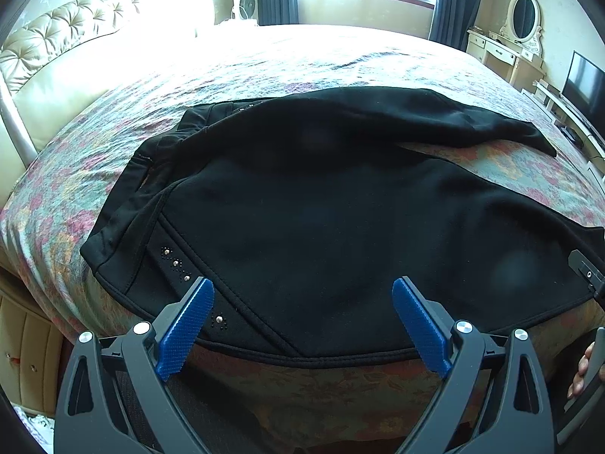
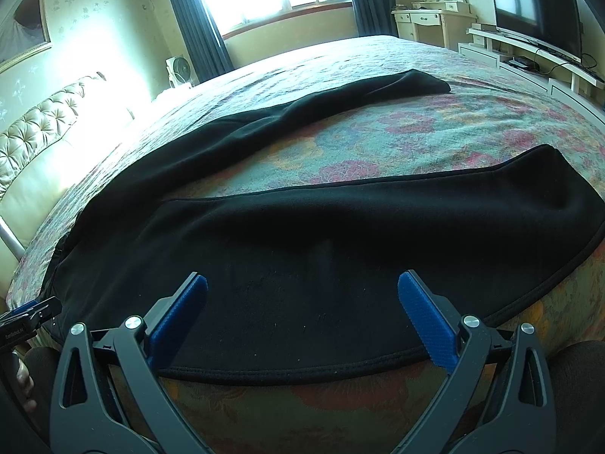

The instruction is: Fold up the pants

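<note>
Black pants [image 1: 321,196] lie spread on the floral bedspread, waistband to the left with small studs near the pocket, two legs running right. My left gripper [image 1: 302,287] is open just above the near hem edge of the waist end, nothing between its blue pads [image 1: 185,333]. The right wrist view shows the near leg of the pants [image 2: 340,249] lying across the bed edge and the far leg [image 2: 302,117] angled away. There my right gripper [image 2: 302,283] hangs open over the near leg's hem, holding nothing. Its tip [image 1: 586,276] shows at the left view's right edge.
The bed [image 2: 378,140] fills both views, with a tufted headboard [image 1: 56,38] at left. A dresser with oval mirror [image 1: 522,19] and a TV on a low white stand [image 2: 537,19] are at the right. A fan [image 2: 177,70] stands by the window. A hand [image 1: 582,374] shows lower right.
</note>
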Demonstrator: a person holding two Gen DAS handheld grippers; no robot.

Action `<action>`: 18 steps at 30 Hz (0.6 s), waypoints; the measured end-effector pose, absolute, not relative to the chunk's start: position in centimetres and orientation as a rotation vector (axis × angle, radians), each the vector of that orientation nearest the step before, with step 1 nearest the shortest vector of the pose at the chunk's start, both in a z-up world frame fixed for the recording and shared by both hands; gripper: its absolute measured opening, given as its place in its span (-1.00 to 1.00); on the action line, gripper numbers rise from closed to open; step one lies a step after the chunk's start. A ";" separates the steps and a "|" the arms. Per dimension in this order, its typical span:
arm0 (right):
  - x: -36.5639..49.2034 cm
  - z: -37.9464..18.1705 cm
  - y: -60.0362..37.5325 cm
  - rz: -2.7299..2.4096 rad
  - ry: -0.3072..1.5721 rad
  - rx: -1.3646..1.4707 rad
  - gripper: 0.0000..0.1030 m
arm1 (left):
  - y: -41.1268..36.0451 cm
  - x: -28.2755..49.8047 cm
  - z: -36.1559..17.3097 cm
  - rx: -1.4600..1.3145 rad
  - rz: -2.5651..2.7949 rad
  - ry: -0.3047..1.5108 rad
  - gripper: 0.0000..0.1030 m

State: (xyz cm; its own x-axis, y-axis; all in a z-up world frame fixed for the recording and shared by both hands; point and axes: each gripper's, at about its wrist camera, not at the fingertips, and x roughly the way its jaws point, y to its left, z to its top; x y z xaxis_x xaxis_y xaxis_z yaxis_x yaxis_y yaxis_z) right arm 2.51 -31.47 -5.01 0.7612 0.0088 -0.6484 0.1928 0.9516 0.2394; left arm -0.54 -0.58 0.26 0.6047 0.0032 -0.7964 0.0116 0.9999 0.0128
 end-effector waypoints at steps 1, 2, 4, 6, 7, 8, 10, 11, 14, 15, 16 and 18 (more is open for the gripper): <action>2.5 -5.0 -31.5 -0.102 0.702 0.303 0.96 | -0.6 -0.6 0.3 0.018 -0.004 0.922 0.83; 2.5 -5.0 -31.4 -0.102 0.703 0.303 0.96 | -0.6 -0.6 0.3 0.018 -0.005 0.921 0.83; 2.5 -5.0 -31.4 -0.102 0.703 0.303 0.96 | -0.6 -0.6 0.3 0.018 -0.006 0.920 0.83; 2.5 -5.0 -31.4 -0.101 0.703 0.302 0.96 | -0.6 -0.5 0.3 0.018 -0.007 0.920 0.83; 2.5 -5.0 -31.4 -0.101 0.702 0.303 0.96 | -0.6 -0.5 0.4 0.017 -0.008 0.920 0.83; 2.5 -5.0 -31.4 -0.102 0.703 0.303 0.96 | -0.6 -0.5 0.4 0.018 -0.008 0.920 0.83; 2.5 -5.1 -31.5 -0.101 0.705 0.302 0.96 | -0.6 -0.6 0.4 0.019 -0.008 0.920 0.83; 2.5 -5.1 -31.5 -0.101 0.706 0.302 0.96 | -0.7 -0.6 0.4 0.020 -0.009 0.921 0.83; 2.5 -5.1 -31.5 -0.101 0.707 0.301 0.96 | -0.8 -0.6 0.5 0.023 -0.010 0.923 0.83; 2.4 -5.1 -31.4 -0.102 0.707 0.301 0.96 | -0.8 -0.6 0.5 0.023 -0.010 0.922 0.83; 2.4 -5.1 -31.4 -0.101 0.706 0.301 0.96 | -0.8 -0.6 0.5 0.023 -0.010 0.922 0.83; 2.4 -5.1 -31.4 -0.102 0.707 0.301 0.96 | -0.8 -0.6 0.5 0.023 -0.010 0.922 0.83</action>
State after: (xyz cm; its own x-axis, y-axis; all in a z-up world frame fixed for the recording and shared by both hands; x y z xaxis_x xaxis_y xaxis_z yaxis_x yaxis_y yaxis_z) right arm 2.44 -31.43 -5.14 0.7574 0.0094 -0.6528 0.1930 0.9520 0.2376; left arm -0.59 -0.78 0.49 0.6044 0.0014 -0.7967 0.0184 0.9997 0.0157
